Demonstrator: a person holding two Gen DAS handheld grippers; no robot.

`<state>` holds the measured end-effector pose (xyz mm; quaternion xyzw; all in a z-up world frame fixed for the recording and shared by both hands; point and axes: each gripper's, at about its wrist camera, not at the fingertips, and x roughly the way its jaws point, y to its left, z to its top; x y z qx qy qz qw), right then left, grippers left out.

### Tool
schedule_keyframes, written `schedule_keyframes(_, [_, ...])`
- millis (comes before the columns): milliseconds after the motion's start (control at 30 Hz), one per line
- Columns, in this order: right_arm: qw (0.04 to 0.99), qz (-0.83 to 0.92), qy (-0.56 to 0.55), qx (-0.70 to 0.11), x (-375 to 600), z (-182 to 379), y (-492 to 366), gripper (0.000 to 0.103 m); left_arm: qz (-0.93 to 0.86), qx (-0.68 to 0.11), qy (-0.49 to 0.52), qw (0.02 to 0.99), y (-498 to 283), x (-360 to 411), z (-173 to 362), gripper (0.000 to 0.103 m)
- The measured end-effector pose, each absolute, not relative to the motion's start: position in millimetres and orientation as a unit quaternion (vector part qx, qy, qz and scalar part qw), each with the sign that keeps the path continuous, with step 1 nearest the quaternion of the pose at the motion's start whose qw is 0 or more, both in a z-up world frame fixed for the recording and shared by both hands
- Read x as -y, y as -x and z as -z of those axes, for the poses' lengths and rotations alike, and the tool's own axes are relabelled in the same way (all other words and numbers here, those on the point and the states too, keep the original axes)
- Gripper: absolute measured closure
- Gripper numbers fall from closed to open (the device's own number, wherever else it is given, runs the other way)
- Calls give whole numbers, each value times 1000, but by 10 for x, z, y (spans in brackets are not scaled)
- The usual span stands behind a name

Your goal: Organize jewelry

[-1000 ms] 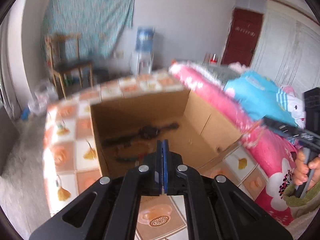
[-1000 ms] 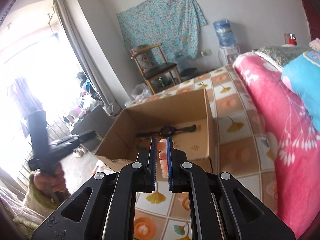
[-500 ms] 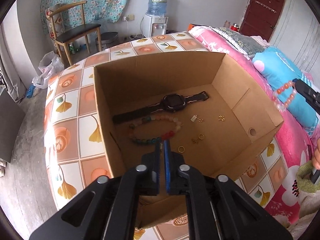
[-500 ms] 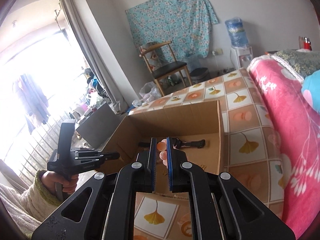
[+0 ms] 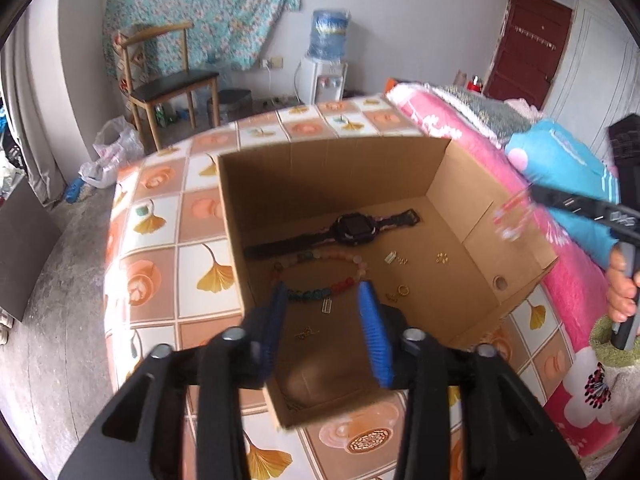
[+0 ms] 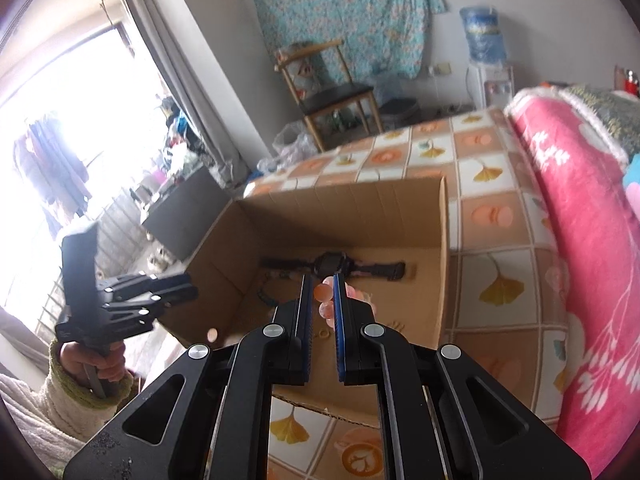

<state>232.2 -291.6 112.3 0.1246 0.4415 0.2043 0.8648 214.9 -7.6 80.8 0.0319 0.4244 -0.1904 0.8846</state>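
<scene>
An open cardboard box (image 5: 320,176) (image 6: 340,208) stands on a tile-patterned cloth. On its floor lie a black watch (image 5: 354,229) (image 6: 332,264), a multicoloured bead bracelet (image 5: 312,294) and small gold rings (image 5: 402,290). My left gripper (image 5: 322,288) (image 6: 192,286) hangs over the box's near side with its jaws opening. A small silvery charm (image 5: 326,305) shows between the pads, touching neither. My right gripper (image 6: 321,280) (image 5: 534,194) is shut on a pink-orange bead bracelet (image 6: 326,300) (image 5: 510,220) above the box's right rim.
A pink quilt (image 5: 460,132) and a blue pillow (image 5: 568,160) lie right of the box. The patterned cloth (image 5: 160,220) drops off at its left edge to the floor. A wooden chair (image 5: 168,80) and a water dispenser (image 5: 326,60) stand by the far wall.
The left jaws went from shut to parted, and a small charm now shows between them. The right gripper carried its bracelet closer over the box.
</scene>
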Motion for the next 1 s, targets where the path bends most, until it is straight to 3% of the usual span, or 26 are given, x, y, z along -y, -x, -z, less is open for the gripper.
schedule_keyframes(133, [828,-232,-129,-494,2801,-927,-2466,96,186,-400,-25,897,-1939,22,-903,41])
schedule_keyframes(233, [809,-243,-114,-523,2675,-836,-2513,96,176,-389,-23,904,-1829,-11,-951,37])
schedule_keyframes(533, [772,-234,-24,-590,2357,-617,-2611,95,151,-378,-17,913,-1611,-142,-948,36])
schedule_keyframes(633, [788,-195,29,-584,2362,-640,-2595,92,148,-379,-16,913,-1568,-157,-920,36])
schedule_keyframes(833, [818,-178,12,-547,2500,-895,-2417,91,151,-381,-8,912,-1506,-161,-881,36])
schedule_keyframes(867, [824,-176,8,-539,2511,-945,-2382,90,152,-380,-7,912,-1497,-161,-884,36])
schedule_keyframes(1000, [857,-175,-32,-483,2583,-1251,-2063,67,159,-367,-3,916,-1405,-138,-927,29])
